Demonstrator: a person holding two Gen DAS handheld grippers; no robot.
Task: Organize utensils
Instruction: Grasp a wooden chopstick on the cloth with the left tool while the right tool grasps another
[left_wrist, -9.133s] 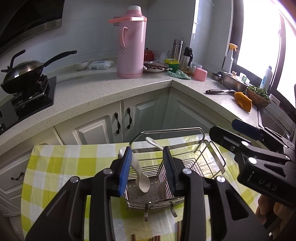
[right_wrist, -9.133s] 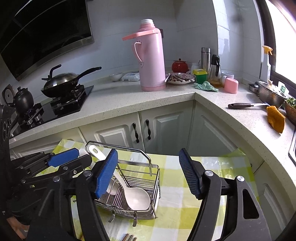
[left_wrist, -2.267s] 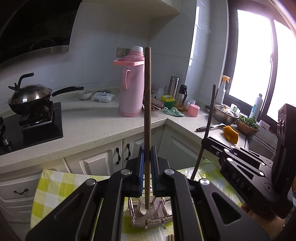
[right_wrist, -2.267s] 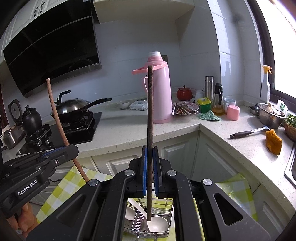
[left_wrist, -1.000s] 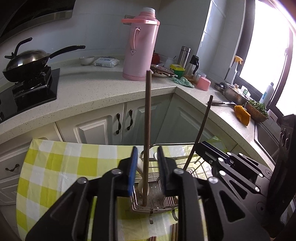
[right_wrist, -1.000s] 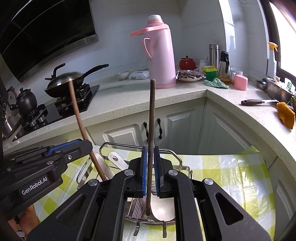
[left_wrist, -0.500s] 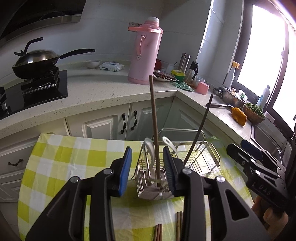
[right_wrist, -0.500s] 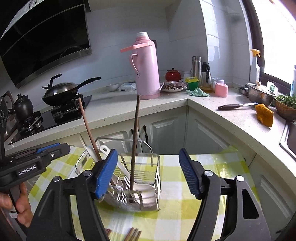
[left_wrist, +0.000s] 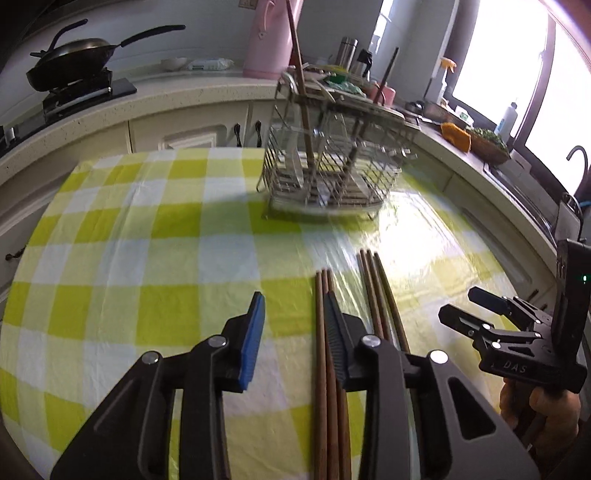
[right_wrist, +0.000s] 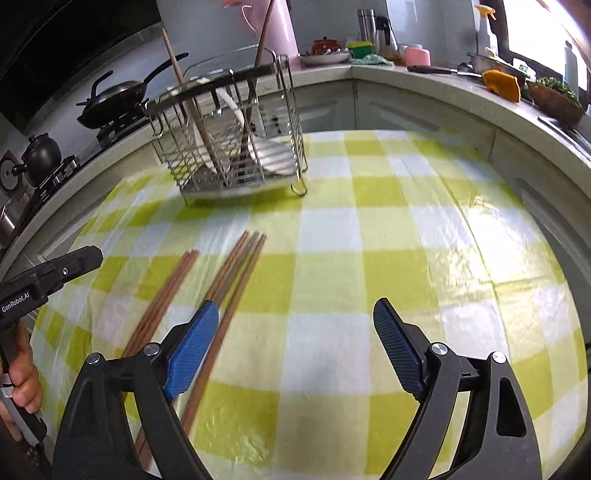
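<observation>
The wire utensil rack (left_wrist: 328, 162) stands on the yellow-and-white checked tablecloth (left_wrist: 147, 236), at its far side from both cameras. Two brown chopsticks stand upright in the rack (right_wrist: 188, 99), leaning slightly, and a white spoon (right_wrist: 236, 110) rests inside it among the wires.

Nearer the cameras than the rack, two bundles of loose chopsticks lie flat on the cloth, side by side but apart. In the left wrist view one bundle (left_wrist: 325, 354) runs along the inner face of the right-hand finger of the left gripper (left_wrist: 295, 325); the other bundle (left_wrist: 376, 295) lies just to the right of that finger. The left gripper's jaws are closing. They stand apart with bare cloth between them, and the pads press on nothing.

In the right wrist view the right gripper (right_wrist: 291, 332) hovers over the cloth on the near side of the rack. Its jaws are opening and stand wide apart, with only cloth between them. One chopstick bundle (right_wrist: 236, 266) passes just beside its left finger, on the outer side.

Behind the rack, a countertop (right_wrist: 406, 74) carries a pink thermos (left_wrist: 266, 40) and a black wok (left_wrist: 74, 55) on a burner. A person's hand (right_wrist: 22, 373) holds the left gripper's handle.
</observation>
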